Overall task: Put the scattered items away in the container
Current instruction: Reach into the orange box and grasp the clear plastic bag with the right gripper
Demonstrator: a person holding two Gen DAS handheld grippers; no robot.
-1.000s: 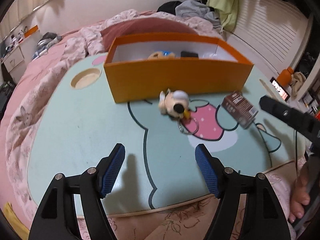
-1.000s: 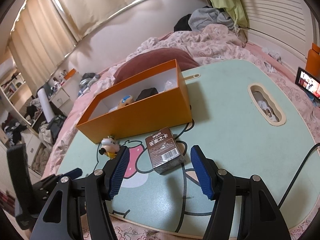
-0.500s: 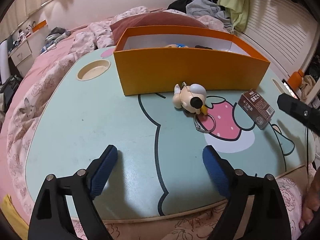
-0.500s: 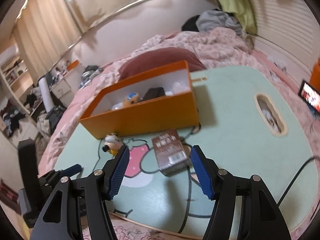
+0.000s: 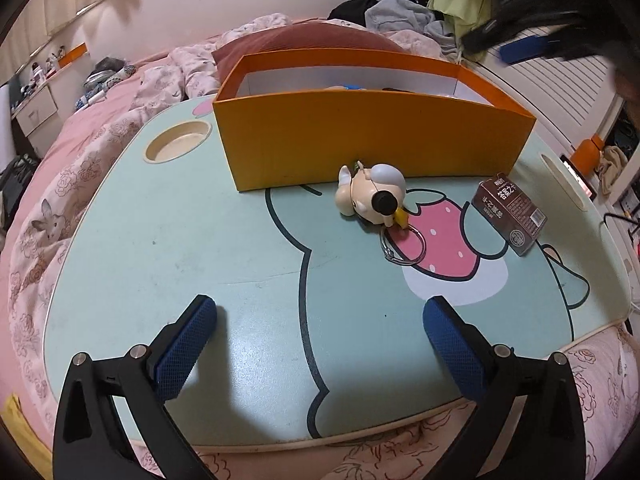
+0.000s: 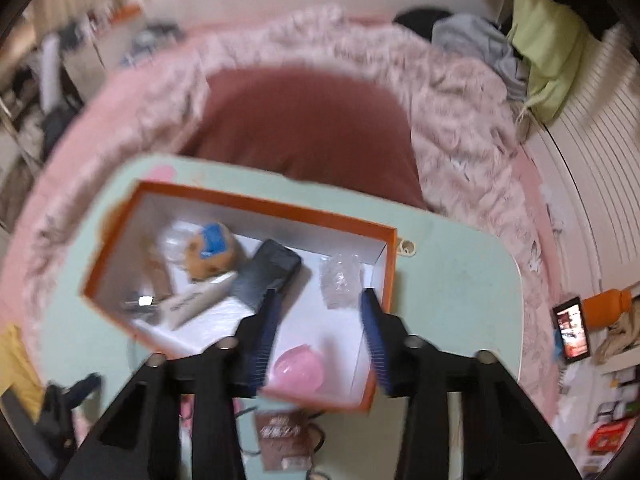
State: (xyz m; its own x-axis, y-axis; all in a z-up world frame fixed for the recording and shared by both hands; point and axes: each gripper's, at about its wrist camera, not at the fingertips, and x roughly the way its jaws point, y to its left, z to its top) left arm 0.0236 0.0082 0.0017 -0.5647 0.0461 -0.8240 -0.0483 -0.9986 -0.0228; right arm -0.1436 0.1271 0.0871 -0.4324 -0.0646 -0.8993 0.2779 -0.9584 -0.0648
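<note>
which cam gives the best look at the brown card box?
Left wrist. The brown card box lies sharp and whole on the table, right of the toy keychain, in front of the orange box. The right wrist view shows it only blurred at the bottom edge, between the gripper's arms.

An open orange box stands at 12 o'clock; toy keychain and brown card box lie before it.
</note>
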